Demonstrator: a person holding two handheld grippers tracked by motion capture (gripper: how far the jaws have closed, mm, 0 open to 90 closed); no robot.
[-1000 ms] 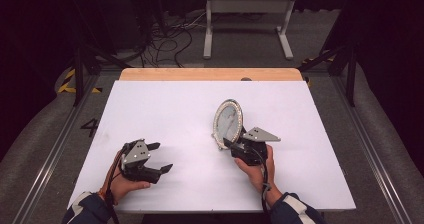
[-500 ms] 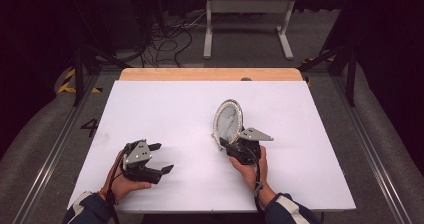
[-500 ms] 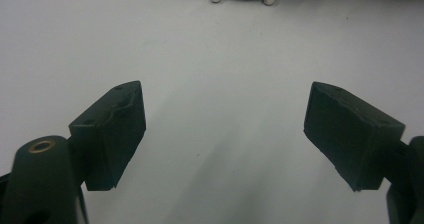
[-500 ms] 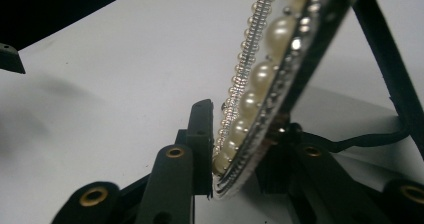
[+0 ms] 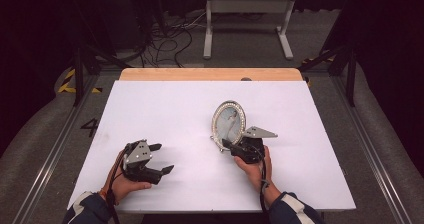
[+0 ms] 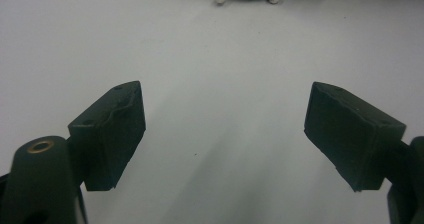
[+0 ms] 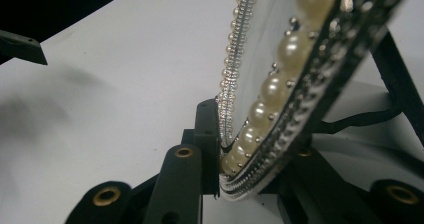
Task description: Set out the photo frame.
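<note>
Oval frame (image 5: 229, 122) upright on table (image 5: 165, 104); our right gripper (image 5: 235, 148) jaws clamp its rim. Left gripper (image 5: 161, 158), jaws wide, empty, near frame. Thin grip: we risk tipping it.

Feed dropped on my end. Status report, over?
Right claw shut on oval frame, edge pinched, frame upright. Left claw open, idle on white table. Nothing in the way.

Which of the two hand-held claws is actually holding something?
The right gripper, clamped on the rim of the oval pearl-edged picture frame. The left gripper has its jaws spread wide with only bare white table between them.
</note>
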